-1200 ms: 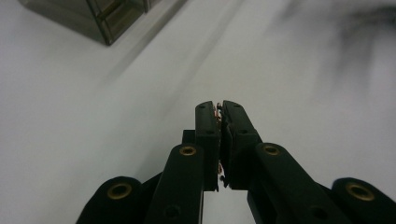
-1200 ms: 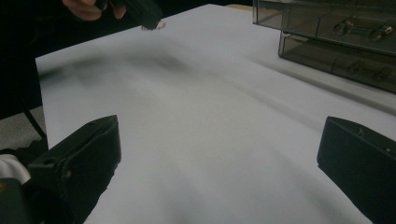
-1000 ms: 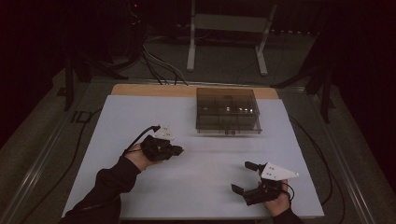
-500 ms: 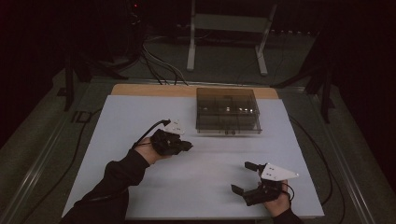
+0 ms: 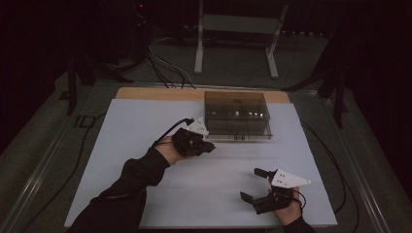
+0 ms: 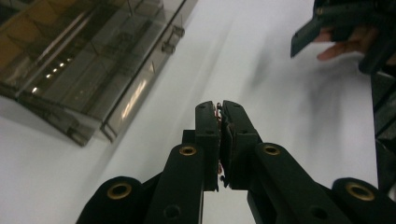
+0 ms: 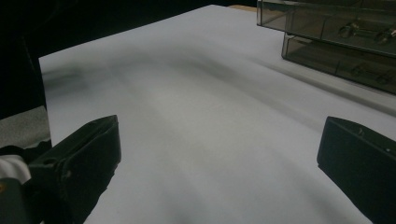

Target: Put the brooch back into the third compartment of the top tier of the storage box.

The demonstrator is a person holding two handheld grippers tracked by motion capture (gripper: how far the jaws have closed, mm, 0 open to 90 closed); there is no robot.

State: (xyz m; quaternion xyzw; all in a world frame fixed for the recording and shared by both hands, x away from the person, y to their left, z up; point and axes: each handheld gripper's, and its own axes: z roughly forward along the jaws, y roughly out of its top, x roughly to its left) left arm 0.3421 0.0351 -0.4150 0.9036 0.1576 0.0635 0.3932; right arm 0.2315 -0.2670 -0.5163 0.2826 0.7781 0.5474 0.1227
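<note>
Grippers on both sides of the frame, and the white table [image 5: 145, 131] between them is bare paper. Left gripper [image 5: 206, 147], in the high view, sits just left of centre, jaws pressed together with no gap, tips right at the lower left corner of the smoky clear box [image 5: 236, 115]. From the high view I cannot tell whether it touches that corner. The left gripper view settles the jaws: the two black pads meet face to face in the middle of the frame, a thin sliver of coppery metal showing at the seam (whether that is something held or part of the pads, I cannot tell). The box [image 6: 88, 60] fills the upper left of that view, its latches and dividers visible through the tinted lid, while the other hand [image 6: 348, 44] sits in the upper right corner with its own black jaw.

Down in the lower right of the high view, the right gripper [image 5: 257, 184] rests near the table's near edge, jaws spread wide apart, grey plate on top, well apart from the box. Its own view confirms it: one black jaw at lower left, the other at lower right, plain white surface between them. The box [image 7: 336, 32] stands in the upper right corner there, small metal parts lying in its compartments.

The dark sleeve [image 5: 138, 172] of the left arm runs in from the bottom left.
</note>
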